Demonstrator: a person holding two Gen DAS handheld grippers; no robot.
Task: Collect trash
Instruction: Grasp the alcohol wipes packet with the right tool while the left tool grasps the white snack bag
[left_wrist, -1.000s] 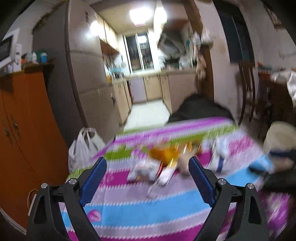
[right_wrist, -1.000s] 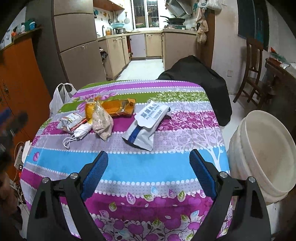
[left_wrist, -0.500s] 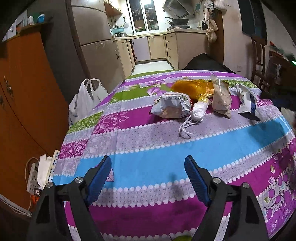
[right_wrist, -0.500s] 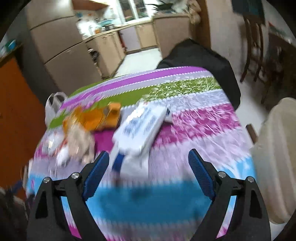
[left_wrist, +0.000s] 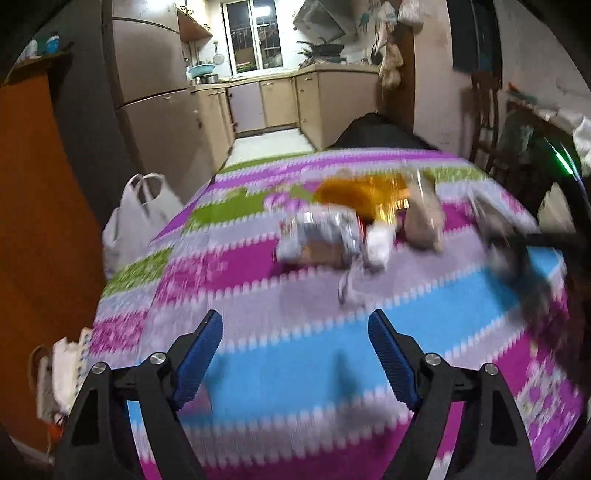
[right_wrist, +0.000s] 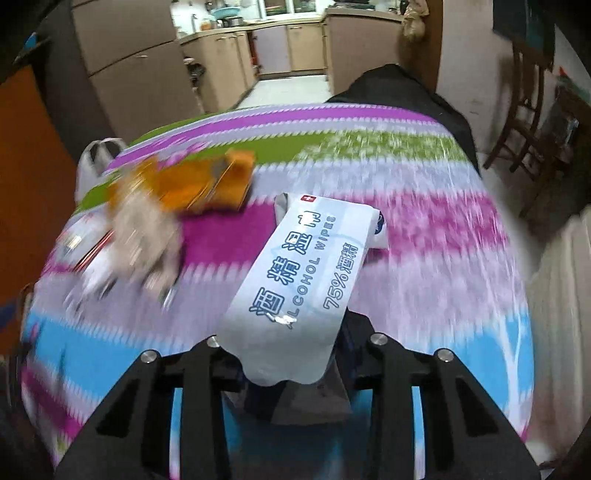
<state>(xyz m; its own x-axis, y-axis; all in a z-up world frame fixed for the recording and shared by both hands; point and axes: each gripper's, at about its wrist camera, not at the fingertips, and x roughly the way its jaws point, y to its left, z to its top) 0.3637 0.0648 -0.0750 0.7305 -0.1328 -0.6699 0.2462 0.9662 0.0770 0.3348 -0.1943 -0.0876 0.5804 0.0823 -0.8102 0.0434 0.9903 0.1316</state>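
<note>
The right gripper (right_wrist: 284, 354) has its jaws closed on the near end of the wipes pack (right_wrist: 303, 273), the first of the trash, so the pack juts forward over the striped tablecloth (right_wrist: 424, 266), likely ready to go to the pale bucket (right_wrist: 569, 295) at the right. The left gripper (left_wrist: 295, 343) hangs with jaws wide and empty over the near blue stripe, probably lined up for the silver wrapper (left_wrist: 317, 240) and orange bag (left_wrist: 365, 195) lying farther in, near the middle.
</note>
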